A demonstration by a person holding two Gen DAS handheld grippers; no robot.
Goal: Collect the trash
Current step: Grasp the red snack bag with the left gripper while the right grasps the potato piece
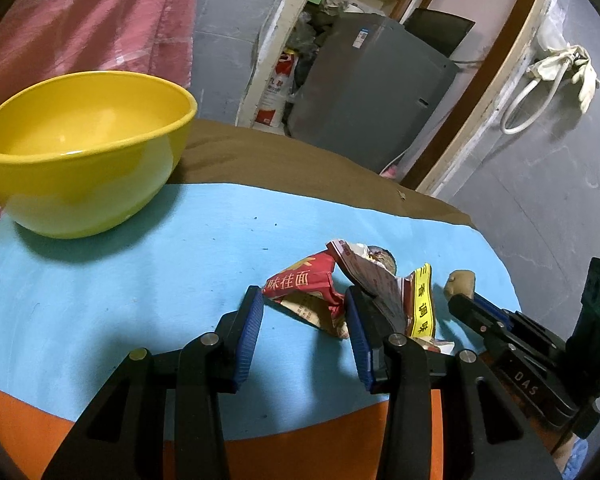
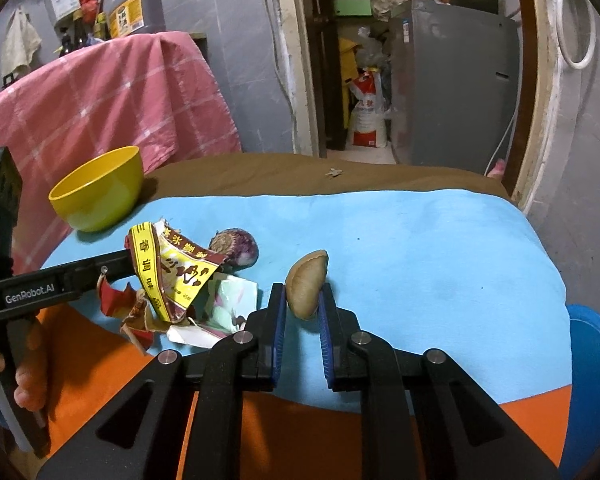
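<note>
Cloth: the blue cloth (image 2: 420,240) covers your table.
Bowl: the yellow bowl (image 1: 80,152) sits at ten o'clock of your left view.
Wrappers: the crumpled wrappers (image 1: 340,292) lie at the left gripper (image 1: 304,332), its jaws spread around them.
Peel: your right gripper (image 2: 304,320) is clamped on the brown peel (image 2: 306,284), possibly a shell.
</note>
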